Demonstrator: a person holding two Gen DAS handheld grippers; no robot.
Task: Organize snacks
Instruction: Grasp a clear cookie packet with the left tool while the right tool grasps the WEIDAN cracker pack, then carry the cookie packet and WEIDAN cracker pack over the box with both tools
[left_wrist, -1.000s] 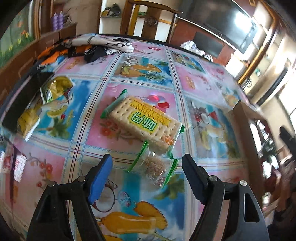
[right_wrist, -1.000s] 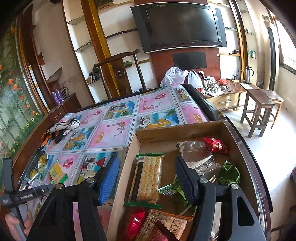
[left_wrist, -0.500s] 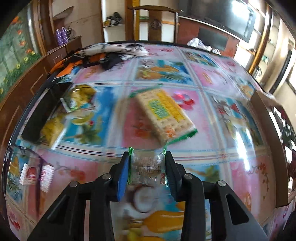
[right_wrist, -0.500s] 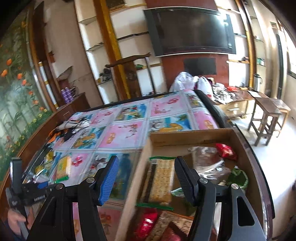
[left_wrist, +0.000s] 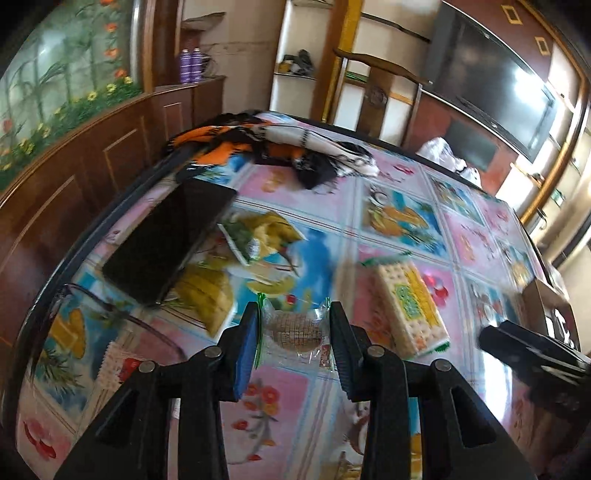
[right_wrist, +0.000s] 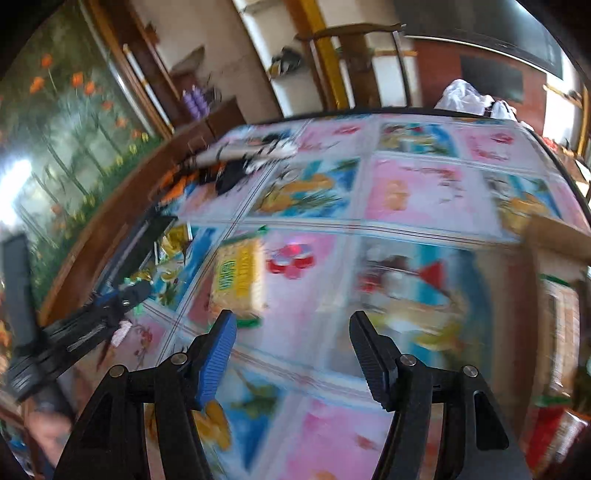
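Note:
My left gripper (left_wrist: 293, 328) is shut on a small clear-wrapped biscuit packet (left_wrist: 295, 332) with green ends, held just above the fruit-print tablecloth (left_wrist: 399, 218). A large cracker pack (left_wrist: 410, 306) with a yellow and green label lies to its right. In the blurred right wrist view, my right gripper (right_wrist: 291, 332) is open and empty over the cloth, with the cracker pack (right_wrist: 238, 277) just beyond its left finger. The left gripper (right_wrist: 92, 321) shows at the left there, and the right gripper (left_wrist: 532, 354) shows at the right edge of the left wrist view.
A cardboard box (right_wrist: 554, 240) holding snacks stands at the table's right edge; its corner (left_wrist: 543, 306) also shows. A yellow snack bag (left_wrist: 258, 232), a black slab (left_wrist: 170, 247) and small packets (left_wrist: 122, 365) lie left. Crumpled cloth (left_wrist: 277, 144) sits at the back.
My left gripper closed on the small biscuit packet and lifted it, turning left. My right gripper swung from above the box leftwards across the table to near the cracker pack.

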